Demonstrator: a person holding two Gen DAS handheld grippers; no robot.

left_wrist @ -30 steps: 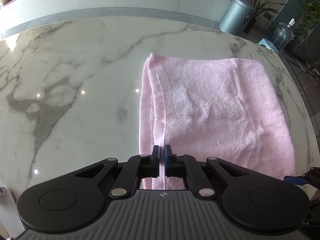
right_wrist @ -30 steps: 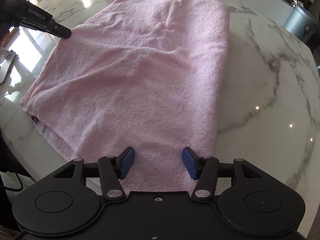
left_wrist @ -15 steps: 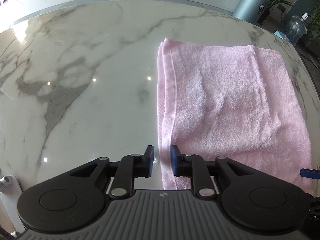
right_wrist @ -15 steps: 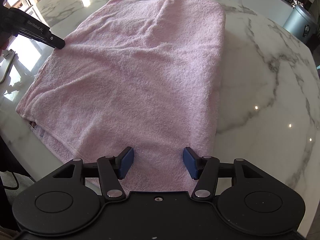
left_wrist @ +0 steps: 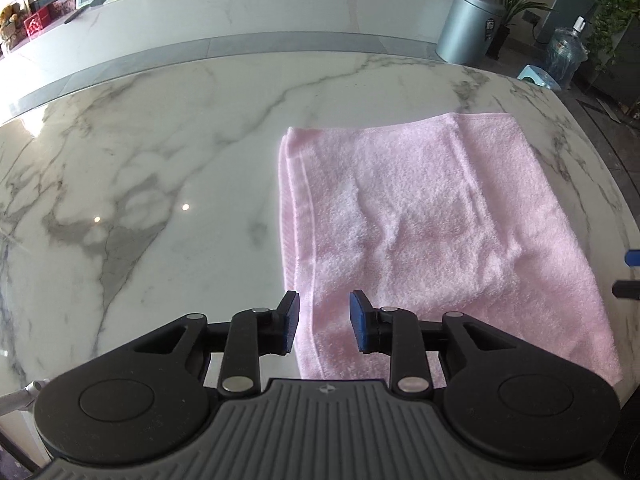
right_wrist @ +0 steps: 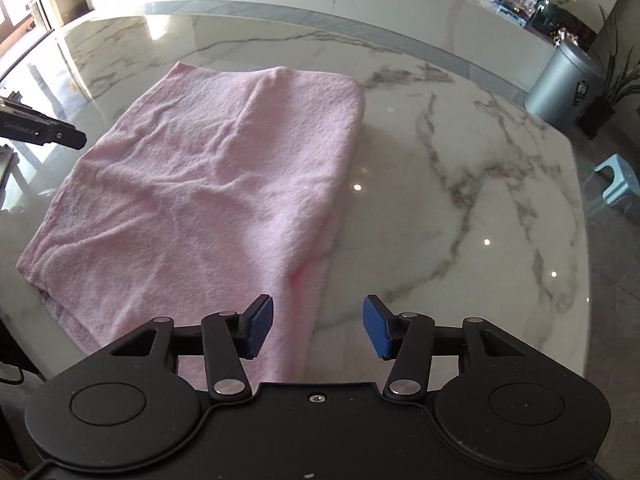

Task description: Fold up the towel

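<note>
Left gripper (left_wrist: 323,330) is shown with its blue-padded jaws parted above the near left hem of the pink terry towel (left_wrist: 432,232), nothing being pinched. Right gripper (right_wrist: 318,327) is shown with its jaws closing but still apart, astride the towel's near right edge; no cloth is pressed between the pads.

The towel is seen lying folded on the white grey-veined marble tabletop (left_wrist: 160,168), toward its right side in the left wrist view, with layered edges stacked along the left hem.

Risks, as judged: since both grippers are free of the cloth, a later pinch could catch only the top layer, so that the stacked edges would be pulled out of register. The polished marble may let the whole towel be dragged rather than folded. Wrinkles across the middle could be trapped in a further fold.

The doubled left hem is revealed only by the left wrist view; the raised ridge along the right edge and the misaligned layers at the near left corner are shown only by the right wrist view.
</note>
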